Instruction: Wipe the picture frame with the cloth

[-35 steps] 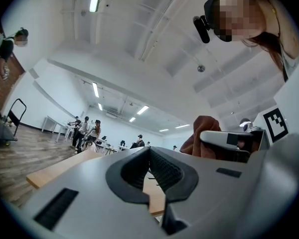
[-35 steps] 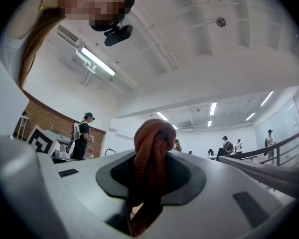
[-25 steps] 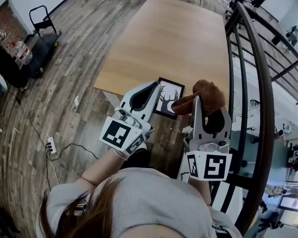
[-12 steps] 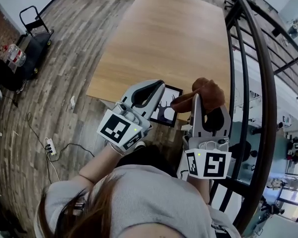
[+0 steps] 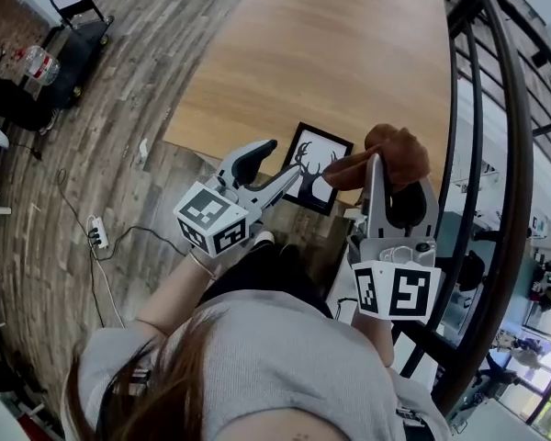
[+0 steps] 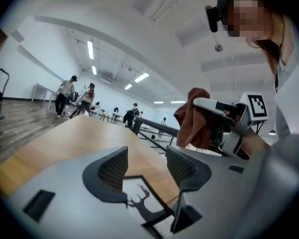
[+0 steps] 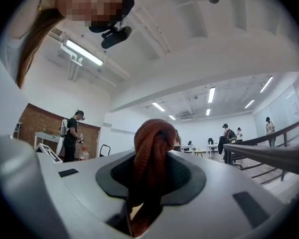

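Your right gripper (image 7: 149, 171): jaws pinching the rust-brown knitted cloth (image 7: 150, 148), which bunches above them | your left gripper (image 6: 148, 167): jaws opening, nothing between the pads | black-edged picture frame with a deer silhouette (image 5: 314, 165): lying flat at the near edge of the light wooden table (image 5: 331, 53), just ahead of the left jaws, cloth beside its right side

The frame (image 5: 314, 166) lies at the near edge of the table (image 5: 331, 53), just ahead of the left claw (image 5: 287, 159), whose jaws are opening with nothing between them. The cloth (image 5: 392, 152) sits in the right claw (image 5: 384, 165), just right of the frame. A railing (image 5: 510, 182) runs right of that claw. A cart (image 5: 73, 26) stands far left of the left claw.
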The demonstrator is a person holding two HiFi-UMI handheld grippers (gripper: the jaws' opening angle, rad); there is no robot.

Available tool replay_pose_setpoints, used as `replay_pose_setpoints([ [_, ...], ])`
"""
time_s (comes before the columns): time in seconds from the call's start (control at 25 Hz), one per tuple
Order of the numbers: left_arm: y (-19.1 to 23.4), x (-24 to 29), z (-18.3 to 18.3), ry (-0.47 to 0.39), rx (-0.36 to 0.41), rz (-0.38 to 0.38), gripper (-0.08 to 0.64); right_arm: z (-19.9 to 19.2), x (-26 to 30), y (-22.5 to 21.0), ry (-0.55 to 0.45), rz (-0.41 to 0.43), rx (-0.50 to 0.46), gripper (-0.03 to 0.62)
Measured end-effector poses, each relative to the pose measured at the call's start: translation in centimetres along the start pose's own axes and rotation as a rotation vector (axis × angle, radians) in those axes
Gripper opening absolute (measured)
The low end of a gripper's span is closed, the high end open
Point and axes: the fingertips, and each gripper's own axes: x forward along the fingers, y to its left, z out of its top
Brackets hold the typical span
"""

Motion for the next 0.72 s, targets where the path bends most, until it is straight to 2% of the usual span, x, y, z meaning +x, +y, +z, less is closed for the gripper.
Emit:
replay_pose_setpoints([
  [0.08,1.9,-0.4,-3.9,0.080,-0.082,0.041,0.238,-0.7,0.3,-0.1,0.009,0.008,0.019,0.133],
  [0.2,4.9,-1.4,-10.7,0.189,-0.283,0.095,0.249,-1.9,0.6,0.2,0.033,0.025,0.029,0.133],
  [0.36,5.8,-1.4,-17.7,0.310,-0.542,0.053,0.253,-3.8,0.6,0.6,0.078,0.039,0.056,0.133],
  [0.44,5.9,-0.9,-19.3,0.351,-0.604,0.022,0.253,-4.5,0.6,0.8,0.096,0.041,0.072,0.133],
  [0.52,6.2,-0.3,-20.0,0.373,-0.641,-0.003,0.253,-5.1,0.5,0.9,0.111,0.040,0.080,0.133],
  [0.72,5.9,1.6,-21.0,0.432,-0.719,-0.122,0.253,-6.0,0.5,0.9,0.122,0.030,0.093,0.133],
])
